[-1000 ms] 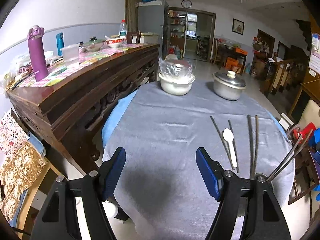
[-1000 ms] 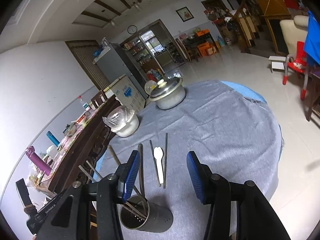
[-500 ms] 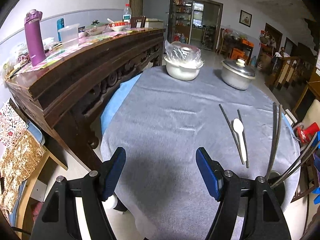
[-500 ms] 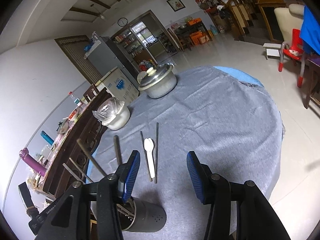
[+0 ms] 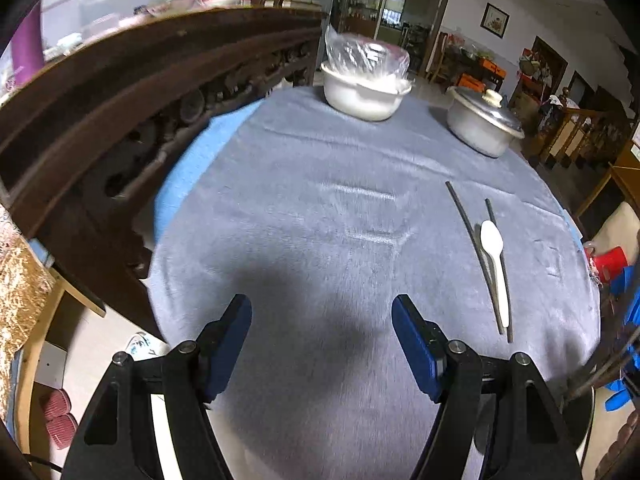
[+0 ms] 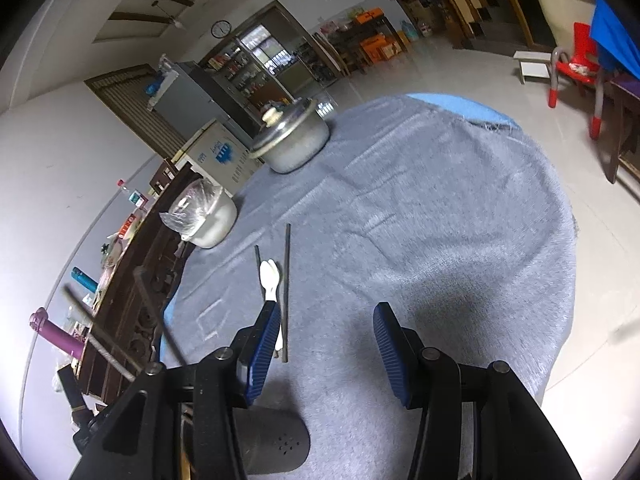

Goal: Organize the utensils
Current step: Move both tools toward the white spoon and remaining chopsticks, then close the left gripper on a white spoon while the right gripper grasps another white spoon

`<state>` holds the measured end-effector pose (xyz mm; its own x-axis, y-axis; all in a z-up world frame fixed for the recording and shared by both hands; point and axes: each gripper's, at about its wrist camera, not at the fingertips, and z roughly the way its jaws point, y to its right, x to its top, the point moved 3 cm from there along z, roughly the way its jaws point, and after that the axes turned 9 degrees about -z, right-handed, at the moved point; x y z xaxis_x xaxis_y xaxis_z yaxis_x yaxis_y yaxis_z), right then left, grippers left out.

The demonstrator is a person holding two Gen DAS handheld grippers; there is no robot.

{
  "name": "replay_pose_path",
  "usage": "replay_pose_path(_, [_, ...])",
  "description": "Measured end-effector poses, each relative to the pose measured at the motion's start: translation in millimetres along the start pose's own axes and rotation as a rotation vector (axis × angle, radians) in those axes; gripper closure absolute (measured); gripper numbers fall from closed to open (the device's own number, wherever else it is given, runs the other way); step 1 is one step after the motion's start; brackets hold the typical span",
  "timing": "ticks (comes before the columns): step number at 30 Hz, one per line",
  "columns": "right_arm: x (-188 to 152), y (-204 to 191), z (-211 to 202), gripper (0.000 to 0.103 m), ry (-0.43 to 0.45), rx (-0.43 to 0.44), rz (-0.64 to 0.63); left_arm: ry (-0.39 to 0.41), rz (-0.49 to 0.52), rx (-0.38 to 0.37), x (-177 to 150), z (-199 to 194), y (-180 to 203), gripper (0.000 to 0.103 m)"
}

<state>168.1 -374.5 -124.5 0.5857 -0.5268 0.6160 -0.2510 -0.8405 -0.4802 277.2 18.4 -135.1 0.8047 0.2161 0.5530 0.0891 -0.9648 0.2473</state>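
Tongs both gaping, nothing between the pads: right gripper [image 6: 324, 344] beside the metal utensil holder [image 6: 276, 446], left gripper [image 5: 322, 344] over bare grey cloth. Just beyond the right gripper's left pad lie the white spoon [image 6: 270, 280] and two dark chopsticks [image 6: 285, 292], long axes running away, right hand likely nearer.

A round bench [image 5: 320, 240] was covered by a grey cloth. On it lay a white spoon [image 5: 494, 256] between two dark chopsticks [image 5: 470, 240]. A plastic-covered white pot [image 5: 362, 92] and a lidded metal pot [image 5: 482, 124] stood at the far edge, and a perforated metal holder [image 6: 276, 444] at the near edge.
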Motion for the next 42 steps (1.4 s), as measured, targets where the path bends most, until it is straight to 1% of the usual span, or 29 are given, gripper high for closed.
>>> replay_pose_path(2, [3, 6, 13, 0.051, -0.012, 0.008, 0.011, -0.011, 0.005, -0.017, 4, 13, 6, 0.03])
replay_pose_path(6, [9, 16, 41, 0.051, -0.042, 0.045, 0.039, -0.023, 0.05, -0.021, 11, 38, 24, 0.03])
replay_pose_path(10, [12, 20, 67, 0.051, -0.059, 0.065, 0.041, -0.049, 0.104, -0.061, 19, 63, 59, 0.03])
replay_pose_path(12, [13, 21, 77, 0.051, -0.063, 0.076, 0.044, -0.049, 0.136, -0.081, 20, 71, 77, 0.03])
replay_pose_path(16, [17, 22, 90, 0.051, -0.068, 0.081, 0.044, -0.04, 0.221, -0.132, 24, 88, 121, 0.03])
replay_pose_path(20, [23, 26, 100, 0.051, -0.076, 0.08, 0.039, -0.047, 0.282, -0.184, 22, 101, 154, 0.03])
replay_pose_path(25, [30, 29, 109, 0.051, -0.077, 0.077, 0.039, -0.054, 0.354, -0.232, 17, 115, 185, 0.03])
replay_pose_path(29, [30, 30, 114, 0.051, -0.086, 0.081, 0.041, -0.078, 0.36, -0.238, 17, 129, 198, 0.03])
replay_pose_path(33, [30, 33, 118, 0.051, -0.092, 0.082, 0.042, -0.106, 0.356, -0.216, 17, 144, 201, 0.03])
replay_pose_path(37, [30, 35, 119, 0.051, -0.095, 0.081, 0.043, -0.133, 0.38, -0.188, 11, 156, 207, 0.03])
replay_pose_path(38, [30, 35, 120, 0.051, -0.097, 0.081, 0.04, -0.123, 0.383, -0.189, 11, 155, 207, 0.031])
replay_pose_path(40, [31, 34, 121, 0.051, -0.101, 0.079, 0.03, -0.114, 0.395, -0.189, 12, 155, 207, 0.047])
replay_pose_path(41, [31, 32, 121, 0.051, -0.103, 0.079, 0.025, -0.111, 0.397, -0.187, 14, 155, 205, 0.052])
replay_pose_path(42, [31, 31, 122, 0.051, -0.104, 0.079, 0.02, -0.11, 0.395, -0.189, 16, 155, 202, 0.06])
